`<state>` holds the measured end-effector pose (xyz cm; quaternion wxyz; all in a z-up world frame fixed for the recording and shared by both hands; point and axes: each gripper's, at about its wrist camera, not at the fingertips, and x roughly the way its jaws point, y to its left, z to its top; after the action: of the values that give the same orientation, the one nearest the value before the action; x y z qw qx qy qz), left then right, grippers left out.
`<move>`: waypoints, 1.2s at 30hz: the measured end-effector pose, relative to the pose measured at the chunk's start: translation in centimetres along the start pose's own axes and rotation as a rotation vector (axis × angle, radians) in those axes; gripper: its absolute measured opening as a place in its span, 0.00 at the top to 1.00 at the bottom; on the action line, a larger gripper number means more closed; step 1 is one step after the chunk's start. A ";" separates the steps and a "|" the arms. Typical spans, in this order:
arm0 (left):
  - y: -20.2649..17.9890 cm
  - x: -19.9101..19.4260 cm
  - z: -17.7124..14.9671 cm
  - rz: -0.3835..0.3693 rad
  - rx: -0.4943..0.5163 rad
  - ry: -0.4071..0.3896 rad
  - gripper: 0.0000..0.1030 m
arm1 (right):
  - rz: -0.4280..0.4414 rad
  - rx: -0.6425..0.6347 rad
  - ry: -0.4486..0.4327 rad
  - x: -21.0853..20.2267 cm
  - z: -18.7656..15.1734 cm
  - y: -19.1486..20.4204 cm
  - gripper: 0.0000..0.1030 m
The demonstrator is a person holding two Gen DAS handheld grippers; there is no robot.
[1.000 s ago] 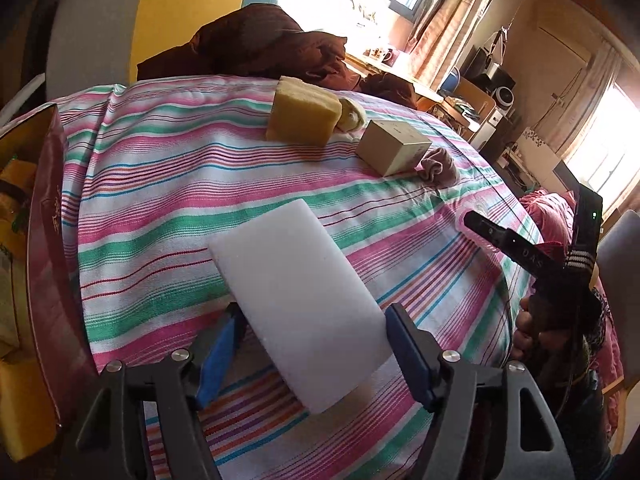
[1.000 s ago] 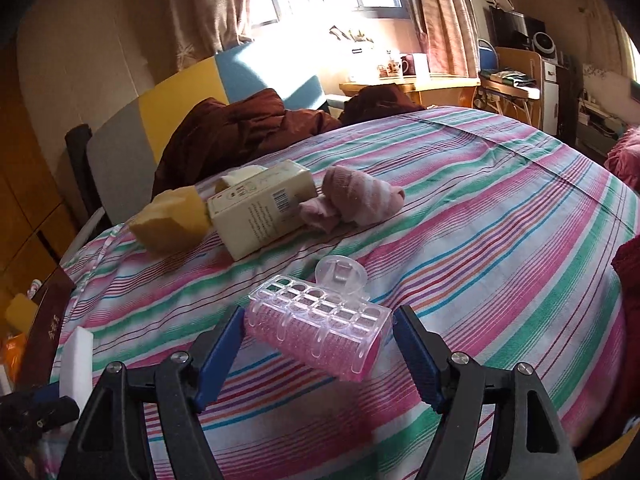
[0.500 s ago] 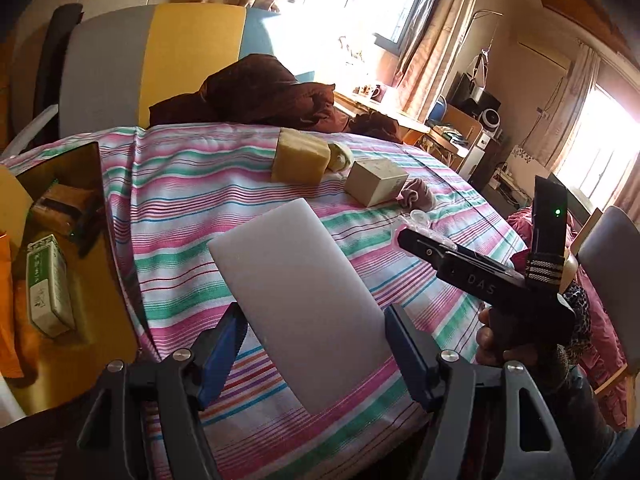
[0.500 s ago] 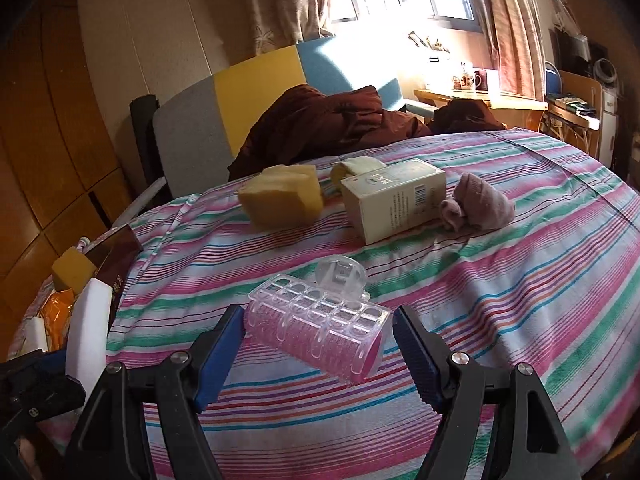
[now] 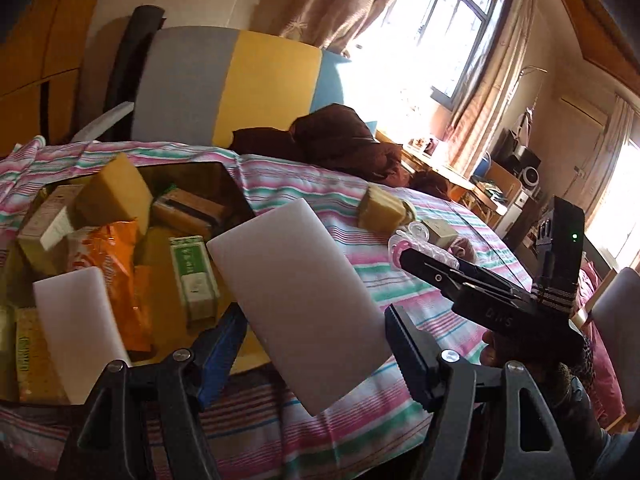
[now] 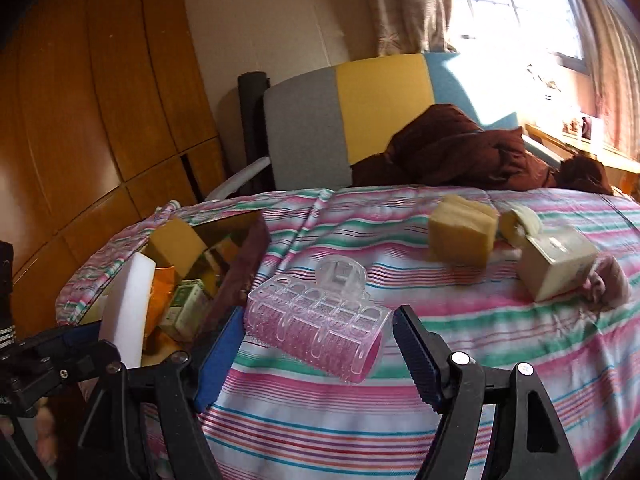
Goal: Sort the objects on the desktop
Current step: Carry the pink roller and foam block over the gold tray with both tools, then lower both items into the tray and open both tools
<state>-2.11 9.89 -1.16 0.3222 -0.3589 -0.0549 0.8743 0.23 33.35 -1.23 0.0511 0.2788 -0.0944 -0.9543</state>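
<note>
Up close in the left wrist view, the left gripper (image 5: pixel 316 344) pinches a flat white rectangular foam block (image 5: pixel 298 300) between its blue pads, holding it tilted in the air above the table edge. Only this view looks down into the open dark-walled box (image 5: pixel 224 178) at the table's left side. It is full: a second white foam block (image 5: pixel 78 328), an orange snack packet (image 5: pixel 116 276), a green-and-white carton (image 5: pixel 194 276), a tan sponge block (image 5: pixel 114 196) and other small boxes lie inside. The right gripper (image 5: pixel 404 248) also appears here from the side, above the table, with a hand (image 5: pixel 516 352) around its black handle.

The right wrist view shows what that side view hides. The right gripper (image 6: pixel 318 344) clamps a pink hair roller with a clear plastic clip (image 6: pixel 320 320), lifted off the cloth. At its left edge, the white block shows edge-on in the left gripper (image 6: pixel 80 338), beside the box (image 6: pixel 248 252).

A pink, green and white striped cloth (image 6: pixel 460 360) covers the table. Farther back on it rest a yellow sponge cube (image 6: pixel 462 236), a cream cardboard box (image 6: pixel 556 260) and a crumpled pink cloth (image 6: pixel 610 280), close together. Behind the table stands a grey, yellow and blue chair back (image 6: pixel 360 120) with a brown garment (image 6: pixel 460 148) heaped beside it. Sunlit curtained windows (image 5: pixel 436 24) and orange wood panelling (image 6: pixel 80 120) enclose the room.
</note>
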 end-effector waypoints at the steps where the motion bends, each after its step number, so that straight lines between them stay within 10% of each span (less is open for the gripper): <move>1: 0.9 -0.2 0.2 0.017 -0.013 -0.005 0.30 | 0.022 -0.020 0.002 0.5 0.5 1.0 0.26; 11: 7.3 -0.2 2.2 0.105 -0.086 -0.017 0.30 | 0.158 -0.191 0.146 9.1 6.4 7.0 0.26; 25: 10.2 3.4 5.0 0.040 -0.124 0.059 0.29 | 0.187 -0.431 0.330 20.9 9.9 12.6 0.25; 36: 10.5 4.8 6.2 0.089 -0.150 0.088 0.27 | 0.193 -0.298 0.282 19.6 9.9 9.5 0.22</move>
<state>-14.25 5.36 -2.88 0.2575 -0.4223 -0.0902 0.8644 -21.14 22.66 -1.26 0.1957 0.3886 0.0294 -0.8999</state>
